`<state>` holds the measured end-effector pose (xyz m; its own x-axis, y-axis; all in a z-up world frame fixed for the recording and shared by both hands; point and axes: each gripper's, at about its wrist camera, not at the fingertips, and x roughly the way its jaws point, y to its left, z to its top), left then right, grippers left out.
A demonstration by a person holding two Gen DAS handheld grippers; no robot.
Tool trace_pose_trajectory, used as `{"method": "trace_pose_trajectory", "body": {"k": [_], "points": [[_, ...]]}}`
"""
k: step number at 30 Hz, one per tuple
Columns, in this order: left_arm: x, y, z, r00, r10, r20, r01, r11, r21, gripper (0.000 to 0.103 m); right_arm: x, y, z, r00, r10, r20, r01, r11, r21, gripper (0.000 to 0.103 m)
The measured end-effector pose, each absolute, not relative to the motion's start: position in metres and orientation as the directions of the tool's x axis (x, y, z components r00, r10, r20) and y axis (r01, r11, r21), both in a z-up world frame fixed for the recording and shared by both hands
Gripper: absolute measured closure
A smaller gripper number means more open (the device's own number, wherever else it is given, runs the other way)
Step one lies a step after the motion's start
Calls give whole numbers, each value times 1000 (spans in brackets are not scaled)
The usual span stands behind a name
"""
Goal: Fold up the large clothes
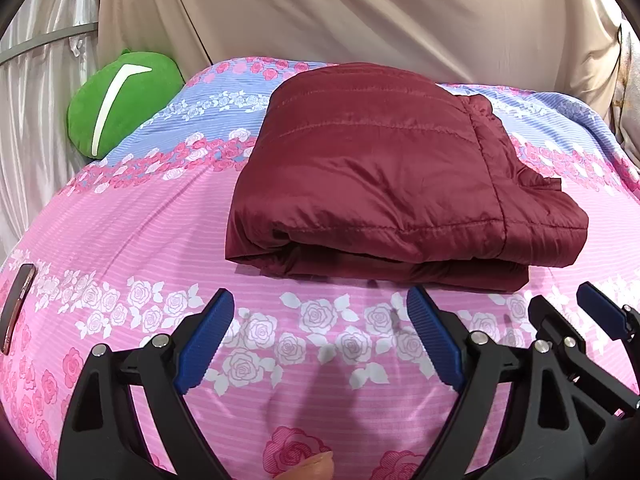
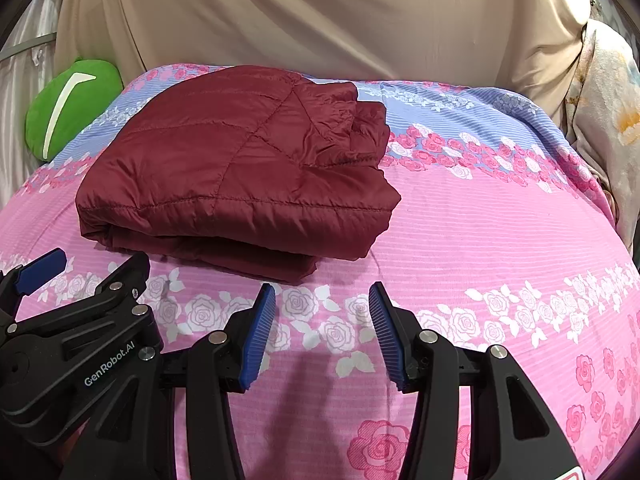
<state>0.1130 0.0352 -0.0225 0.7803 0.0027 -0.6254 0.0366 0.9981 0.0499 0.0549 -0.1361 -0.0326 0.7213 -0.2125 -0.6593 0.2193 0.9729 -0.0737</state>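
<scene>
A dark red quilted jacket [image 1: 384,168] lies folded into a thick rectangle on the pink and blue floral bedspread [image 1: 132,236]. It also shows in the right wrist view [image 2: 236,168]. My left gripper [image 1: 320,304] is open and empty, hovering just in front of the jacket's near edge. My right gripper [image 2: 322,300] is open and empty, in front of the jacket's near right corner. The right gripper shows at the right edge of the left wrist view [image 1: 560,312]. The left gripper shows at the lower left of the right wrist view [image 2: 92,268].
A green plush cushion [image 1: 120,100] lies at the bed's far left. A phone [image 1: 16,308] lies on the bedspread at the left. Beige cloth [image 1: 360,12] hangs behind the bed. A pale printed fabric [image 2: 604,120] hangs at the right.
</scene>
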Motion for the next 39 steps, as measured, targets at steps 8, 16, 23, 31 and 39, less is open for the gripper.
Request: {"method": "trace_pose_trajectory", "body": {"k": [8,16,23,31,39], "points": [[113,36,-22,781,3,-625,37,998,50,18,55,-136,-33,721,-213,-659,220,973,-74,54],[113,36,-22,781,2,-625,38,998,50,18,55,-136,-33,721,-213,-659,220,973,-74,54],[113,35,-21,781,3,-624,36,998,50,18,55,-136,-32,721,-213,-659,220,973,-74,54],[113,36,-20,781,2,-624,38,998,50,18,55,-135,-33,721,-214,-659,220,973,-74,54],[112,31,-19,786,10,-618,45,996,74,28,55,-133,-32,721,-215,-659,216,973,-82,54]]}}
